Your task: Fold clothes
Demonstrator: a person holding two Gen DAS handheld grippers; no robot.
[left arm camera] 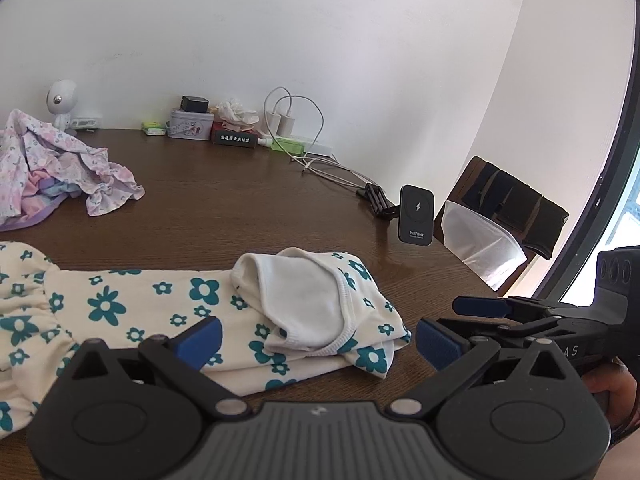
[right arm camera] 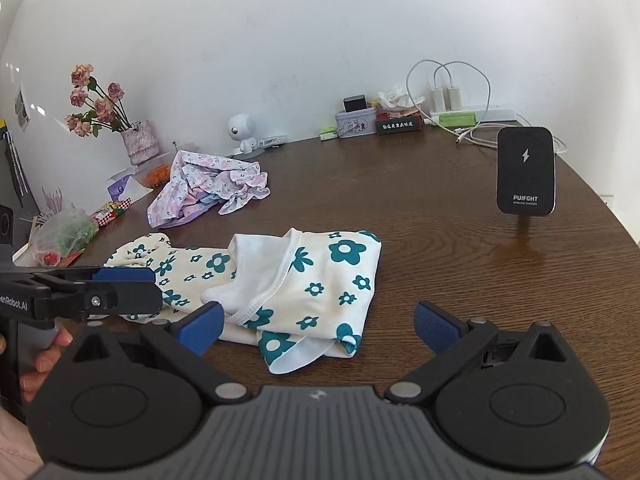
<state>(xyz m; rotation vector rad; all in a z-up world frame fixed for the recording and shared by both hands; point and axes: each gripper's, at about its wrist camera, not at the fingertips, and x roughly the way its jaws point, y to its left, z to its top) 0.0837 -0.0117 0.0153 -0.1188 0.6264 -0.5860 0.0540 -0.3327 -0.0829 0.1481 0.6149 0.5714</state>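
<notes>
In the left wrist view, the left gripper point(left arm camera: 318, 340) is hovering with its jaws spread wide and nothing between them, tilting down toward the table point(left arm camera: 248, 184). The flowered garment point(left arm camera: 168, 312) is lying flat just ahead of it and running off to the left, its long axis crossing the view from left to right, with its folded end and white lining turned up nearest the gap between the jaws. The right gripper point(left arm camera: 452, 320) is showing at the right edge, also spread and empty, just beside the garment's right end. In the right wrist view, the right gripper point(right arm camera: 318, 326) is pointing down at the same garment point(right arm camera: 320, 280), whose folded end is lying directly ahead and slightly left, its length stretching away to the left. The left gripper point(right arm camera: 128, 286) is reaching in from the left over the garment's far half, a hand point(right arm camera: 44, 356) wrapping its handle. Each gripper seems nearest its own end, so the next fold probably calls for both. A crumpled pink garment point(right arm camera: 204, 190) is waiting farther back, well apart.
</notes>
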